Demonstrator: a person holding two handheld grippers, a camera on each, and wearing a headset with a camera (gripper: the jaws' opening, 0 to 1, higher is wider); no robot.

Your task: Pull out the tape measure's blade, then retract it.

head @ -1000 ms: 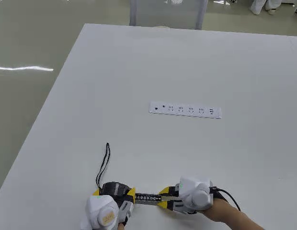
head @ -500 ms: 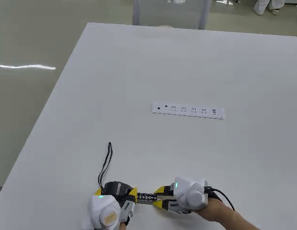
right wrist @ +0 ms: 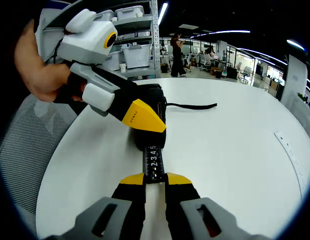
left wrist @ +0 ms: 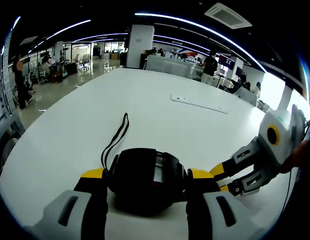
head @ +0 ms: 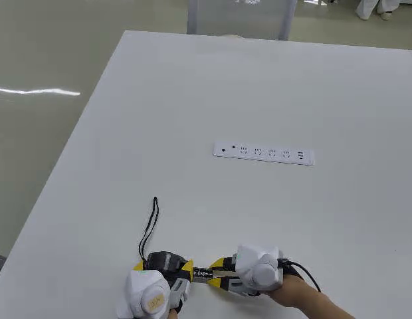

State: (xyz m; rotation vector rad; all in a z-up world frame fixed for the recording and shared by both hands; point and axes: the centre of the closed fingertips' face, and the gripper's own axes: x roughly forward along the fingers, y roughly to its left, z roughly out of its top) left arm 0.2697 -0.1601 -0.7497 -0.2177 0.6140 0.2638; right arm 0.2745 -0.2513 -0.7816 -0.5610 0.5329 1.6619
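my left gripper (left wrist: 146,176) has its yellow-tipped fingers (left wrist: 92,174) clamped on both sides of the tape measure (left wrist: 145,167). it is rounded, black and matte, and lies near the front edge of the smooth white tabletop (left wrist: 160,115). my right gripper (right wrist: 155,180) pinches the blade (right wrist: 153,161), a flat black strip with white numerals, just in front of the tape measure's mouth. a thin black strap (left wrist: 115,137) loops away from the tape measure across the tabletop. a long white power strip (head: 264,153) lies well apart, farther up. compared with a second ago, the exposed blade is shorter and the right gripper sits closer to the tape measure.
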